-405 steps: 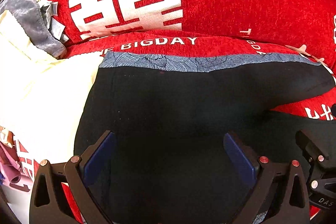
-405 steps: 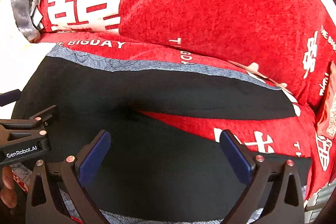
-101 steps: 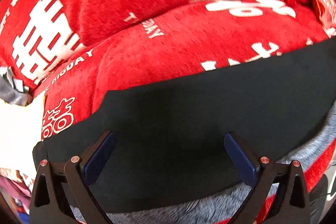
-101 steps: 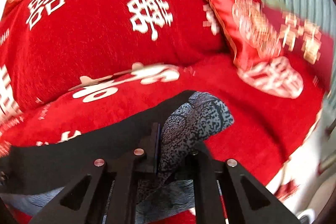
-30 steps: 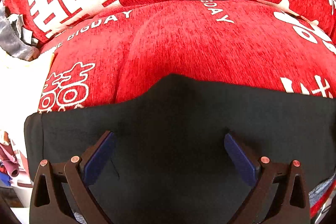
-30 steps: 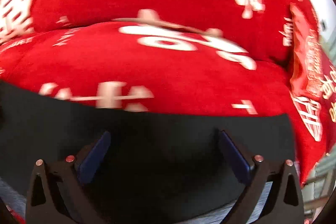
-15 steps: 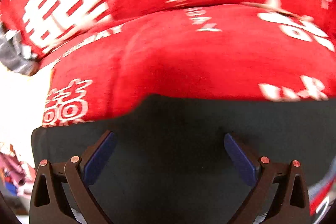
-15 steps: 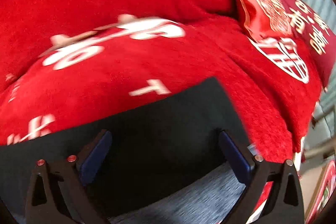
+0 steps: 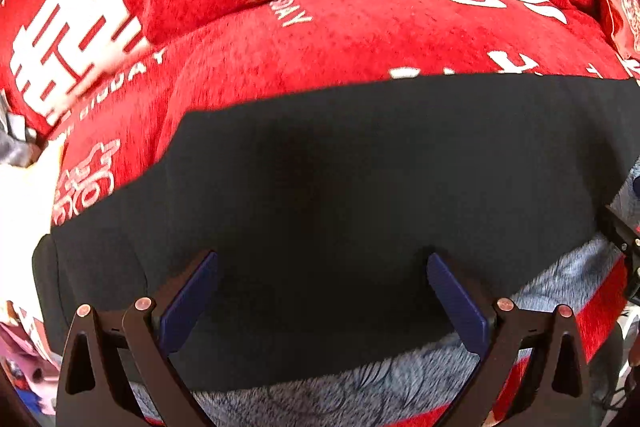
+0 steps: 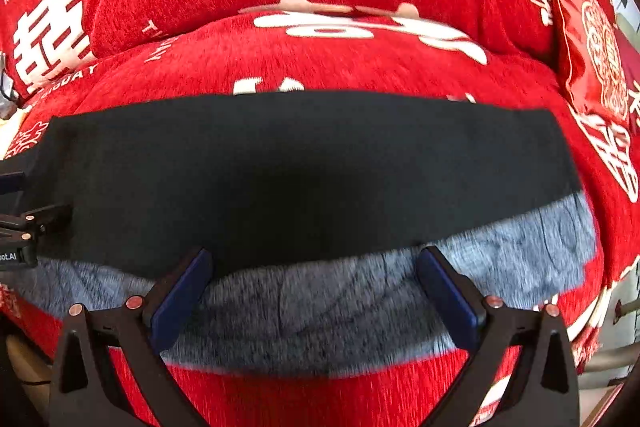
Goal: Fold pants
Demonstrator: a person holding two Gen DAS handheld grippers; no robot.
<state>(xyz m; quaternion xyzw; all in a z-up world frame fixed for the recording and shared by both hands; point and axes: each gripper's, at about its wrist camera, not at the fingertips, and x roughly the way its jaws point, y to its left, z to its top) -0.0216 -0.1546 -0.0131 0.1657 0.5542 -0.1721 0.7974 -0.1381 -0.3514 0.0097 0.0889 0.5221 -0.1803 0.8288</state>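
Observation:
The black pants (image 9: 340, 195) lie flat as a long band across the red sofa seat, one layer over the other. Their grey patterned inner side (image 9: 320, 395) shows along the near edge. In the right wrist view the pants (image 10: 280, 171) stretch left to right, with the grey lining (image 10: 340, 307) below them. My left gripper (image 9: 322, 291) is open and empty, just above the black cloth. My right gripper (image 10: 314, 285) is open and empty over the grey lining's edge. The left gripper's body (image 10: 20, 227) shows at the left edge of the right wrist view.
The red sofa cover (image 9: 360, 19) with white characters lies under and behind the pants. A red cushion (image 10: 588, 39) leans at the back right. Pale cloth (image 9: 24, 203) and other garments lie at the far left. The seat's front edge is near, below the lining.
Both views have swung: the left one to the right along the pants, the right one back to the left and farther off. Both grippers stay open. The pants lie still.

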